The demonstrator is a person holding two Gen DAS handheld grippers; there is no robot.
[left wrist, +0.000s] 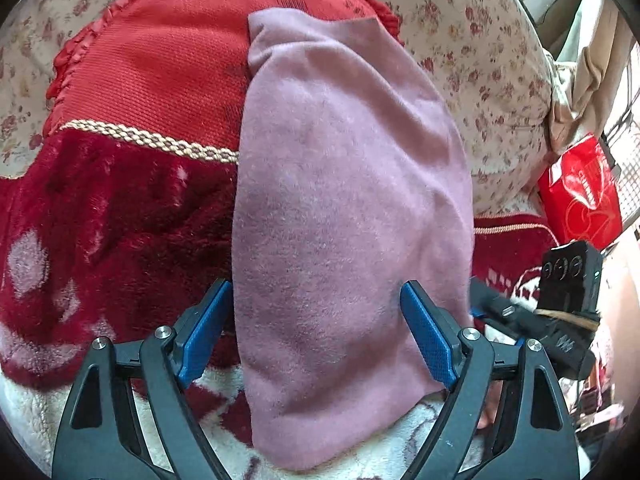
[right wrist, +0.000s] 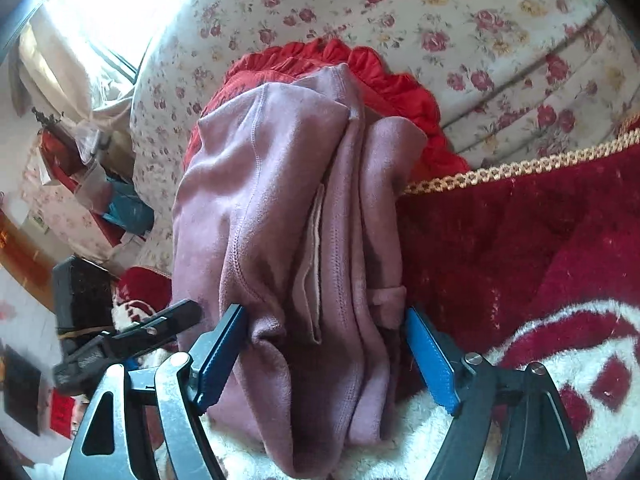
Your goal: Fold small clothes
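Observation:
A small dusty-pink fleece garment (left wrist: 344, 208) lies folded into a long bundle on a red and white plush blanket (left wrist: 100, 216). My left gripper (left wrist: 316, 300) is open, its blue pads (left wrist: 428, 332) on either side of the bundle's near end. In the right wrist view the same garment (right wrist: 288, 216) shows seams and folded layers. My right gripper (right wrist: 324, 332) is open wide, its blue pads (right wrist: 432, 356) flanking and touching the cloth. The right gripper also shows at the right edge of the left wrist view (left wrist: 560, 320).
A red cushion with a frilled edge (left wrist: 160, 60) lies under the garment's far end, on a floral sofa cover (left wrist: 480, 80). A red bag (left wrist: 580, 192) stands at the right. Clutter and a bright window (right wrist: 80, 20) are at the right view's left side.

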